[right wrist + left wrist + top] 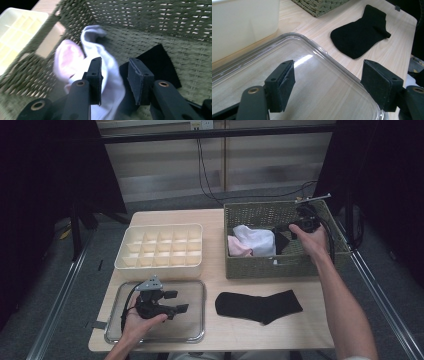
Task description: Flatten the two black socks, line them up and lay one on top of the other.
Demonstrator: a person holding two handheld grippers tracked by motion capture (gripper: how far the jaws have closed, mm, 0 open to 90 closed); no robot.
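On the desk (220, 330) in the high view, the woven basket (260, 265) sits at about 2 o'clock, and inside it the right gripper (300, 227) is lowered from the person's right hand (312, 240). In the right gripper view its jaws stand partly apart, released, with the pads pressing on nothing: the white sock (110, 75) lies under the left jaw and runs into the gap between the two, while a black sock (157, 62) lies on the basket floor just behind the right jaw at roughly 1 o'clock. A pink sock (67, 60) lies against the white one at 10 o'clock (its edges are blurred, so where the two overlap is hard to tell). From above, the white sock (256, 240) is in the middle of the basket, with the pink one (237, 247) at its 8 o'clock side. The left gripper (172, 302) rests in the left hand (140, 320) over the clear tray (200, 287) at 7 o'clock of the desk, jaws wide and released, nothing between them. Another black sock (257, 306) lies flat on the desk at 5 o'clock, just beside the tray and apart from it. The cream divided organiser (160, 247) stands at 10 o'clock, beside the basket.
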